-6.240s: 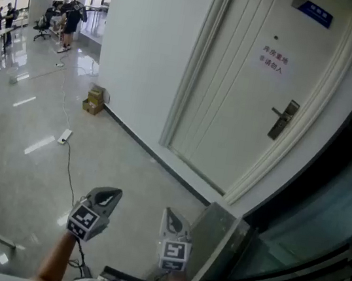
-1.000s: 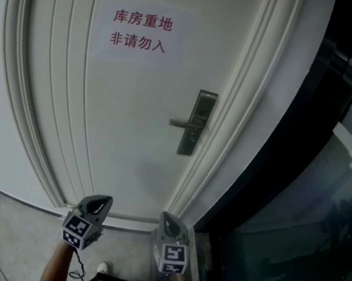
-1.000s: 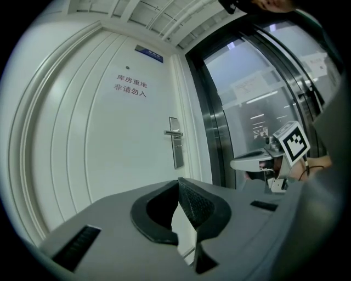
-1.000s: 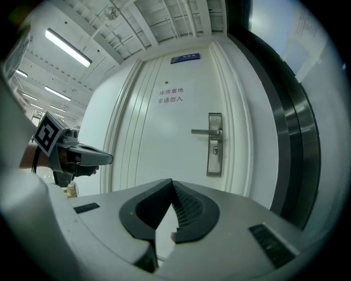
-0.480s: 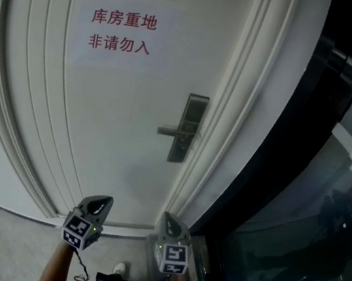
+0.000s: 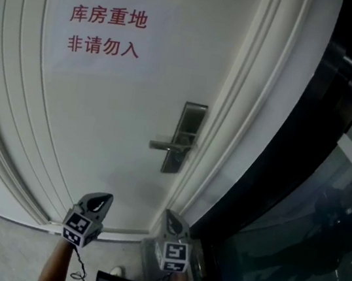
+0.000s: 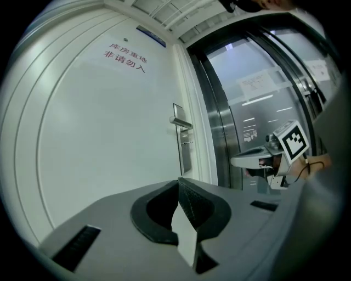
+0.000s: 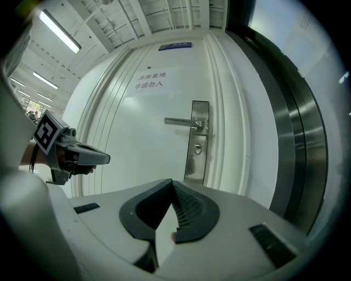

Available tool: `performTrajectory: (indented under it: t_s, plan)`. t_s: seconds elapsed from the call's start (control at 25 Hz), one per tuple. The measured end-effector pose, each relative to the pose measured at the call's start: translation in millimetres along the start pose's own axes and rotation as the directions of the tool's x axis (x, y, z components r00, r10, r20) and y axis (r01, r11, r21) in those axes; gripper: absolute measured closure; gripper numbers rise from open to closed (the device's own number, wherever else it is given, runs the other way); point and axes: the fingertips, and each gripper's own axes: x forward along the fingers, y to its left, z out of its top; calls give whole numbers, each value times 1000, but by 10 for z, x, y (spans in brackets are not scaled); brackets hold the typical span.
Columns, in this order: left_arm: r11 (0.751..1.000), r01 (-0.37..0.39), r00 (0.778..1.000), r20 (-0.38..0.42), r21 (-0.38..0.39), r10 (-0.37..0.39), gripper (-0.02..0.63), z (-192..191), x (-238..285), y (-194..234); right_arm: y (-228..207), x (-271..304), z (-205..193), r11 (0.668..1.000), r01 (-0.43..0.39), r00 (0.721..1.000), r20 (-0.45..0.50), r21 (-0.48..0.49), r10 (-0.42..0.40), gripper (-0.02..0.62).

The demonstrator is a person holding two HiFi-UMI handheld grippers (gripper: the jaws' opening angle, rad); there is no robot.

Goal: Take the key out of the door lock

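Both are clenched on nothing: my left gripper (image 6: 95, 200) and right gripper (image 6: 173, 222) hang at the bottom of the head view, well short of the door (image 6: 102, 105). In the right gripper view the lock plate (image 8: 197, 140) sits above and slightly right of that gripper's closed tips. The key (image 8: 198, 148) shows as a small bit under the lever handle (image 8: 181, 122), too small to read its head. I judge its long axis runs straight out of the door face, so the right gripper, the nearer one, should open, advance and draw back along that line.
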Motion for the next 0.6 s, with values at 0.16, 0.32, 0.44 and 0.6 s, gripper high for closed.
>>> performTrajectory:
  t_s: [0.16,0.32,0.44,0.6]
  plan:
    - [1000,17,1000,-2,-3,-17,598,-5,184,87,-104,179,-4,1000,17,1000,3,-5,-17,583]
    - [999,31,1000,-5,-8,-31,598,-12,310,175,-168,341,66,999,25,1000,4,-44,-25,583]
    - [999,36,999,-8,-13,-36,597,-35,374,236,-206,446,145,996,28,1000,-1,-82,-28,583]
    - [999,42,999,-11,-16,-42,598,-57,420,301,-230,561,257,985,39,999,-9,-170,-41,583]
